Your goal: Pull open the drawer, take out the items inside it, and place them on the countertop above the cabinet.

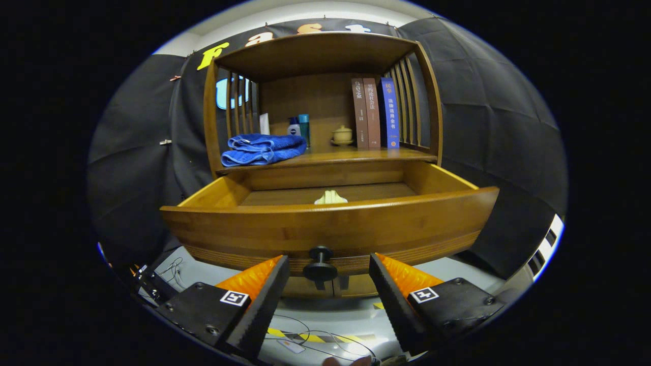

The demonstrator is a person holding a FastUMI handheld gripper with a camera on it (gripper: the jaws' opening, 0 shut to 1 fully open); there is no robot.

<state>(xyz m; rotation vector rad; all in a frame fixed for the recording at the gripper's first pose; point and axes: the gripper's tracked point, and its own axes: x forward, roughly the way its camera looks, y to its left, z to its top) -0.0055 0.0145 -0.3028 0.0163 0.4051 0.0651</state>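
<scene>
The wooden drawer (330,226) stands pulled out of the cabinet toward me. A pale cream item (331,198) lies inside it, just behind the middle of the front panel. The drawer's dark round knob (320,264) sits between my fingertips, with a gap to each finger. My gripper (329,267) is open and holds nothing. Above the drawer runs the countertop (351,156), a wooden shelf surface with slatted sides.
On the countertop lie a folded blue towel (262,149), two small bottles (300,127), a small lidded cup (342,134) and three upright books (375,113). Cables (315,345) and yellow-black tape (305,336) lie on the floor below. A fingertip (346,361) shows beneath the gripper.
</scene>
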